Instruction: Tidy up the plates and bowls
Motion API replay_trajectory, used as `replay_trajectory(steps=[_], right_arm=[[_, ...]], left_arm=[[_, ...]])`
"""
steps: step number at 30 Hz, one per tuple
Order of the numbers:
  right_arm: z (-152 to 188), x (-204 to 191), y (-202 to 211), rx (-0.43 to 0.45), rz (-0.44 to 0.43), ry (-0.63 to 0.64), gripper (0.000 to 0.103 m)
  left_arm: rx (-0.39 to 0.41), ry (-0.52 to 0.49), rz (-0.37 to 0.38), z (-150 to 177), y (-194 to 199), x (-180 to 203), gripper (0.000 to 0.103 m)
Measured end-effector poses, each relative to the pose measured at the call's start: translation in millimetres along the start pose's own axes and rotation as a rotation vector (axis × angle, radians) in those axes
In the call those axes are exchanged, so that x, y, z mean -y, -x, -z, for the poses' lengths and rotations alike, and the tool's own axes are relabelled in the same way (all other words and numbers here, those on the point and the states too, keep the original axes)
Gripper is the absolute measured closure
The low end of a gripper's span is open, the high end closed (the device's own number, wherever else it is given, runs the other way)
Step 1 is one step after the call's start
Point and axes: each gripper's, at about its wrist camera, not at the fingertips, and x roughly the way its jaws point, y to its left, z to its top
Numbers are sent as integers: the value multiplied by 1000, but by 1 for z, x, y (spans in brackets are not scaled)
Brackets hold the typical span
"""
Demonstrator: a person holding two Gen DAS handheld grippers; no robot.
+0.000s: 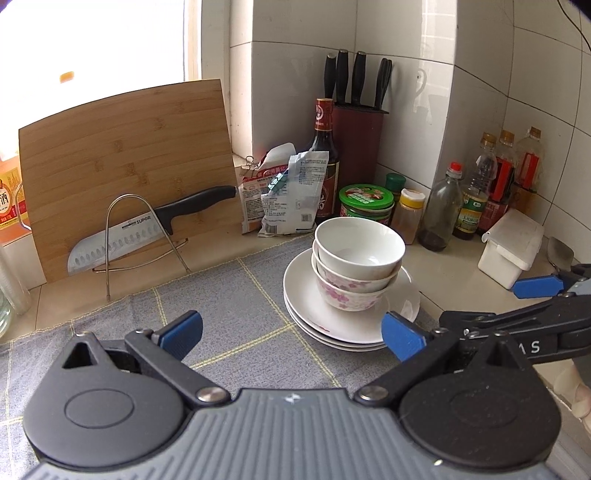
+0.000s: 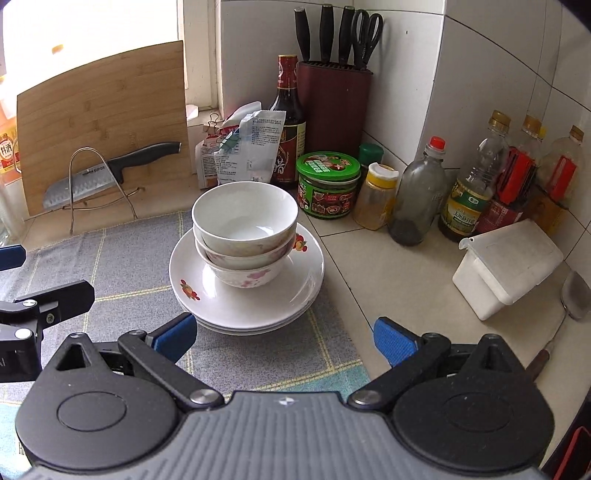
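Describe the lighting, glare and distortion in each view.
Left wrist: the window is blown out to white, the cutting board curves from fisheye bend, and the bowls are evenly lit. Right wrist: the window is again overexposed, tile lines bow, and the plates are sharp.

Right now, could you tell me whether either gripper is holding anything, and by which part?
Nothing is held. The left gripper and the right gripper are both open, short of the stacked bowls and plates.

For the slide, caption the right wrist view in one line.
Open right hand-held gripper faces three nested white ceramic bowls on stacked white plates atop a grey checked cloth.
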Motion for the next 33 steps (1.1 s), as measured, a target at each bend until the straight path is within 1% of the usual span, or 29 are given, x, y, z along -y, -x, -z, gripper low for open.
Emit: replay_trajectory(steps=[10, 16, 33], right_arm=[[-1, 0, 5, 17, -10, -22, 0], [-2, 1, 7, 34, -20, -35, 0], [-4, -2, 8, 28, -30, -29, 0]], left_arm=[[-6, 0, -34, -3, 1, 2, 1], [-8, 3, -39, -3, 1, 1, 1], [-20, 21, -44, -4, -1, -1, 1]])
